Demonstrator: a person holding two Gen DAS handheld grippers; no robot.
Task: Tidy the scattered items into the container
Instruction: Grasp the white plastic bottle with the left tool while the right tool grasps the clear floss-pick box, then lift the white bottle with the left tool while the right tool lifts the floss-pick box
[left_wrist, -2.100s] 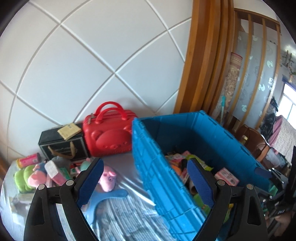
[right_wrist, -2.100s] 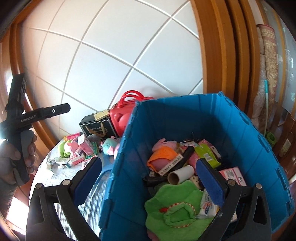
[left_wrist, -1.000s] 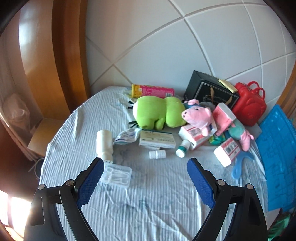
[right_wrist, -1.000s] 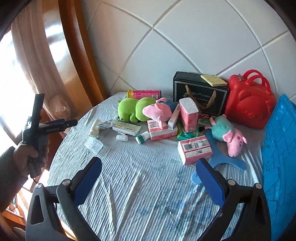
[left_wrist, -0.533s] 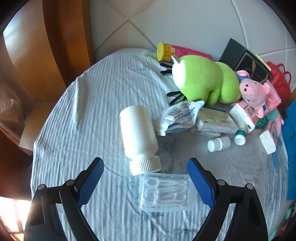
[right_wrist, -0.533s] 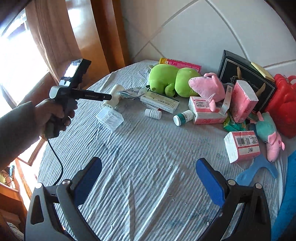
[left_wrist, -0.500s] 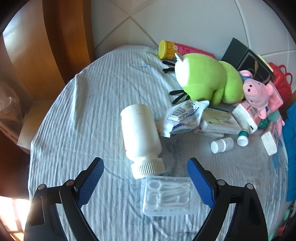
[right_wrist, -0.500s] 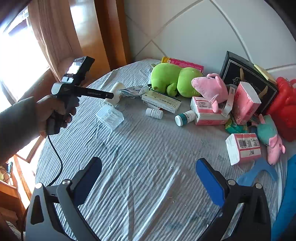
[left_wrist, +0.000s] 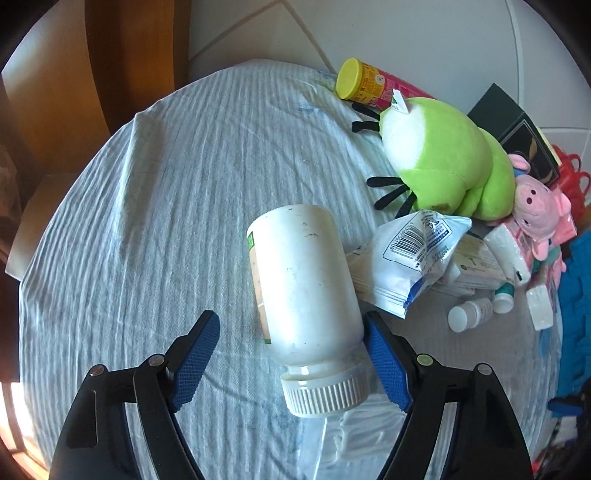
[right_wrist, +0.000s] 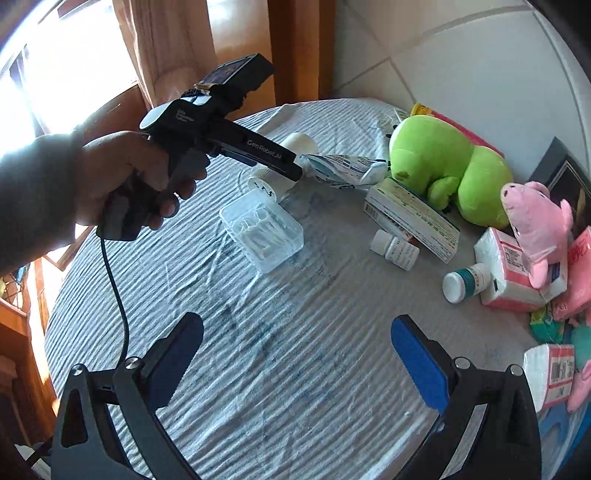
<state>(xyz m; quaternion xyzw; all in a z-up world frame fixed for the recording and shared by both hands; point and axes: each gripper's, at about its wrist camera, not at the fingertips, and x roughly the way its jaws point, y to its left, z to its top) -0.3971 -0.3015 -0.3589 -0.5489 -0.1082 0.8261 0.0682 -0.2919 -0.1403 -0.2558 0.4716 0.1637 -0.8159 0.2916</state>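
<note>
A large white bottle (left_wrist: 303, 280) with a ribbed cap lies on its side on the blue-white tablecloth (left_wrist: 147, 221). My left gripper (left_wrist: 290, 321) straddles it near the cap with its jaws closing. The right pad is close to the bottle's side; the left pad stands clear of it. In the right wrist view a hand holds the left gripper (right_wrist: 291, 170) over the bottle (right_wrist: 301, 142), hiding most of it. My right gripper (right_wrist: 295, 325) hangs open over bare cloth with nothing between its fingers. The blue container's wall (left_wrist: 576, 314) shows at the right edge.
A clear plastic box (right_wrist: 262, 230) lies just by the bottle's cap. A white pouch (left_wrist: 410, 254), a green plush (right_wrist: 443, 162), a pink pig plush (right_wrist: 535, 218), a flat carton (right_wrist: 410, 214), two small bottles (right_wrist: 395, 251) and tissue packs (right_wrist: 513, 273) crowd the right. The table's rounded edge (left_wrist: 55, 229) curves on the left.
My left gripper has dropped onto the white bottle and its jaws have narrowed around it. My right gripper has come lower over the cloth, nearer the clear box.
</note>
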